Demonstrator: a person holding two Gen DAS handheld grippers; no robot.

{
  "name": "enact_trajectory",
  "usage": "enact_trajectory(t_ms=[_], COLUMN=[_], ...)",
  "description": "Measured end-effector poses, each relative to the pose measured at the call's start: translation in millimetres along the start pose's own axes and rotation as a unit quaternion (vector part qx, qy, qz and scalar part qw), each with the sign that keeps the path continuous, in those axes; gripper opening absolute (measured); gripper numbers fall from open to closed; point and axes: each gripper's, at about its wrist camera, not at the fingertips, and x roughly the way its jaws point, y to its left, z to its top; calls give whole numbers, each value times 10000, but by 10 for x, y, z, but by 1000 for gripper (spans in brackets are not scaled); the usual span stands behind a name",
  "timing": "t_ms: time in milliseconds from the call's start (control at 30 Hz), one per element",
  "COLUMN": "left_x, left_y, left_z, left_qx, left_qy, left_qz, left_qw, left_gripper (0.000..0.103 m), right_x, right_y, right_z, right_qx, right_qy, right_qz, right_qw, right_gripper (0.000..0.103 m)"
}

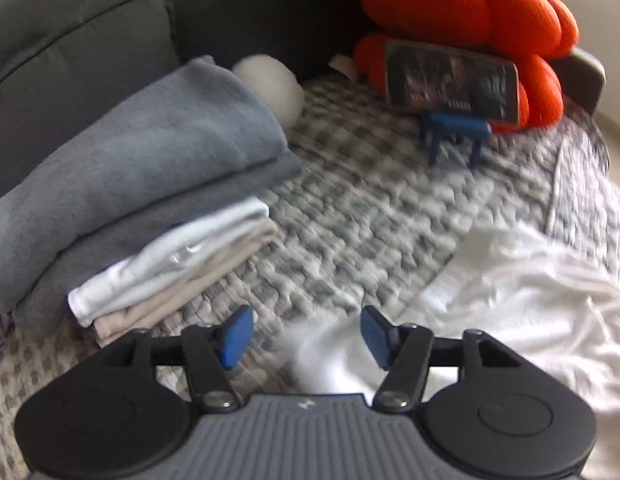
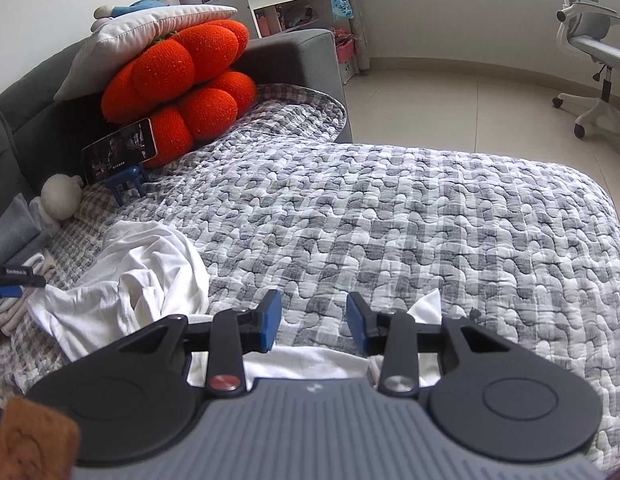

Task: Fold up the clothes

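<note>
Rightward, the checked quilt [image 2: 390,216] lies bare to its rounded edge at 3 o'clock, while the crumpled white garment [image 2: 142,280] sits at 9 o'clock. Both the left gripper [image 1: 306,336] and right gripper [image 2: 313,320] stand released, white cloth beneath their spread jaws. Only the left wrist view shows the folded stack [image 1: 142,200] at 10 o'clock; only the right shows the floor [image 2: 450,100].

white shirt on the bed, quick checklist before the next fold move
1. Left gripper open: ok, cloth sits between its pads without being pinched.
2. Right gripper open: ok, nothing between its pads.
3. White shirt laid flat: not ok, crumpled.
4. Quilt free beside the shirt: ok.
5. Folded stack apart from the shirt: ok.
6. Shirt's collar or sleeves located: cannot tell.
</note>
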Motion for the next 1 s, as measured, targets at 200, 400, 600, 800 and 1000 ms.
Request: enact_trajectory(t_ms=[200, 400, 600, 800, 1000], left_x=[39, 335, 674, 690, 612], left_y=[-127, -844, -1187, -1205, -1205], left_z=[158, 363, 377, 352, 389], left_qx=[-141, 985, 976, 1012, 1135], left_qy=[-106, -21, 169, 95, -233], left_qz=[-437, -734, -848, -1393, -969], left_qw=[9989, 9924, 9915, 9850, 9885], left_gripper=[71, 93, 93, 26, 22], right_x=[59, 65, 149, 208, 224], right_y=[-84, -91, -102, -87, -30], right_z=[-16, -10, -6, 11, 20], right_qx=[-20, -50, -165, -234, -390], right_qy=[259, 244, 355, 408, 433], right_qz=[-69, -121, -230, -220, -113], right_qw=[9996, 9996, 9990, 9987, 9982], right_gripper=[44, 44, 44, 44, 44])
